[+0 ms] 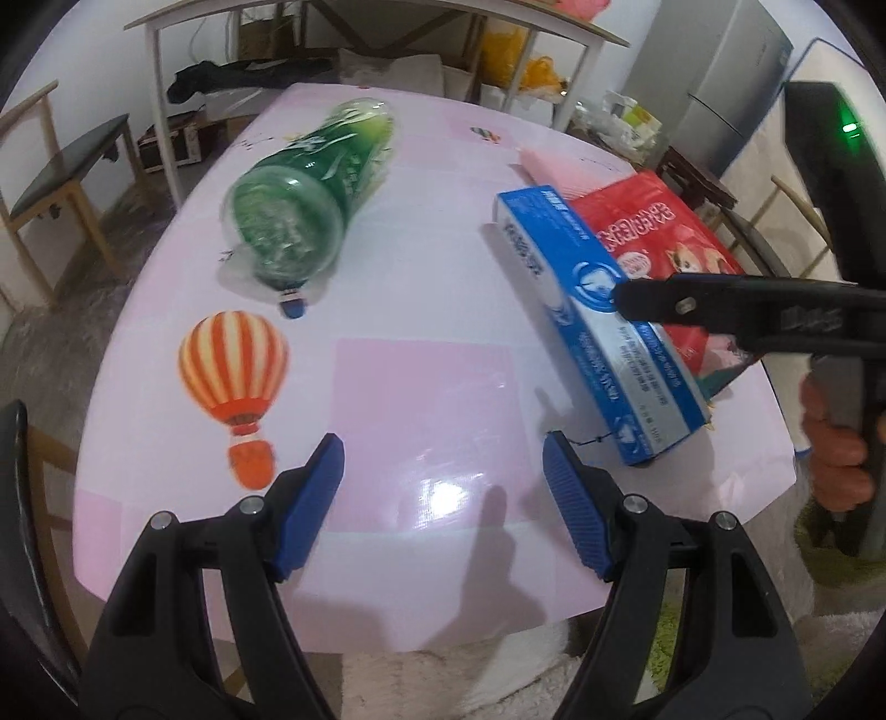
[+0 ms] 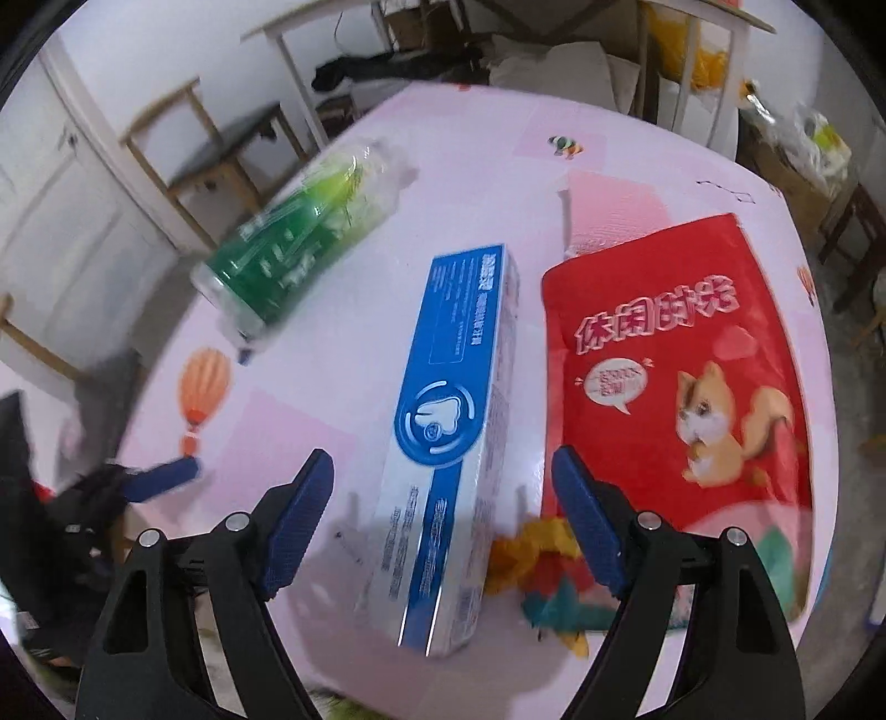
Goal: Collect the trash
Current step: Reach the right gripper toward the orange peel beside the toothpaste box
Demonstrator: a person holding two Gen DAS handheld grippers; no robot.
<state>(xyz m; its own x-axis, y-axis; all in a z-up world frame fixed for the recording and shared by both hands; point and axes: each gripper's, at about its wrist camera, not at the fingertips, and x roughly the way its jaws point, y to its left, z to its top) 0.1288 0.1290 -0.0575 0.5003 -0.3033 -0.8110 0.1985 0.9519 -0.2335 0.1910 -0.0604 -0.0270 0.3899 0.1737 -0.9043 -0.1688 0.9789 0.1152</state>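
White walls (image 1: 111,72) enclose a cluttered room: a wooden chair (image 1: 61,183) on the left, a white-legged desk (image 1: 354,33) behind, a grey cabinet (image 1: 731,94) at right.

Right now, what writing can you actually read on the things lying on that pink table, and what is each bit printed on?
"休闲时光": large pink-white characters on the red snack bag.
Speech bubble on the red snack bag: too blurred to read.
Blue and white toothpaste box: a tooth logo and lines of Chinese print, all too small or blurred to read.
Green plastic bottle: label print blurred, unreadable.
Pink table: balloon pictures only, no words.
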